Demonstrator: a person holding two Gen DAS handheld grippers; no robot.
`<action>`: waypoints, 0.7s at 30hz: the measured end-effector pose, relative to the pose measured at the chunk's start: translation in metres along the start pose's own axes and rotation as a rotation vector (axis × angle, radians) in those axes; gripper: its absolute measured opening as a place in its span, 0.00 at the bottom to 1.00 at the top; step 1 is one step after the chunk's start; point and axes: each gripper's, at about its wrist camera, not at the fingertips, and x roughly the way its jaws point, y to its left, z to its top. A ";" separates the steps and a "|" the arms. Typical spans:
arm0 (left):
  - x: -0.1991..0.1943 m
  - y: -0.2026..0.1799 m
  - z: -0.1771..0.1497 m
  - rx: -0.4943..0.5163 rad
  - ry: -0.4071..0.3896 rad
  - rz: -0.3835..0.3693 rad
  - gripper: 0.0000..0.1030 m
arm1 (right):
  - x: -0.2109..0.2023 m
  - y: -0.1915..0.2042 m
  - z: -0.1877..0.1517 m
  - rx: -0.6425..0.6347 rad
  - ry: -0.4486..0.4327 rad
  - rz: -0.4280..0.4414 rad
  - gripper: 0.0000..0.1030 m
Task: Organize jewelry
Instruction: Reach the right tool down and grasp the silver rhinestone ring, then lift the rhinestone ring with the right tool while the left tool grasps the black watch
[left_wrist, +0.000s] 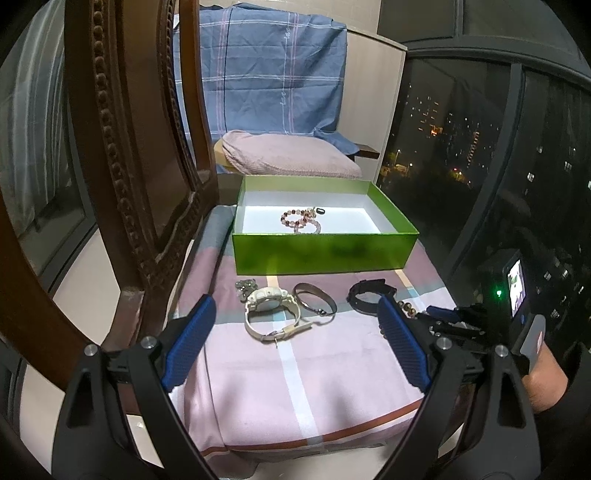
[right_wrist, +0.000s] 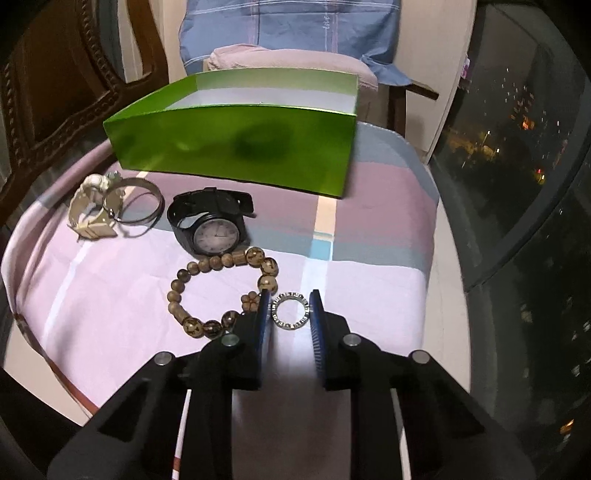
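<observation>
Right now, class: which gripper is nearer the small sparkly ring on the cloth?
Right. The right gripper has the sparkly ring between its fingertips. The left gripper hangs open over the white watch, away from it.

Left tool (left_wrist: 295, 332) sits low in the frame with its blue pads (left_wrist: 190, 341) spread wide, nothing between them. Right tool (right_wrist: 289, 308) is tilted down at lower centre, jaws narrowed right in. A bare hand (left_wrist: 541, 380) grips its handle at the right edge.

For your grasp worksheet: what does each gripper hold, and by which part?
Left gripper: open, nothing held. Right gripper: its pads flank the small silver ring at its outer rim, on the cloth; firm contact cannot be told.
</observation>
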 end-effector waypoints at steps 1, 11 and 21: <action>0.002 -0.001 -0.001 0.003 0.007 0.000 0.86 | 0.001 0.000 0.000 0.010 0.003 0.008 0.20; 0.030 -0.014 -0.010 0.062 0.086 0.034 0.86 | -0.039 -0.015 0.011 0.081 -0.107 0.082 0.20; 0.091 0.001 -0.026 -0.390 0.228 -0.236 0.51 | -0.041 -0.023 0.013 0.102 -0.108 0.125 0.20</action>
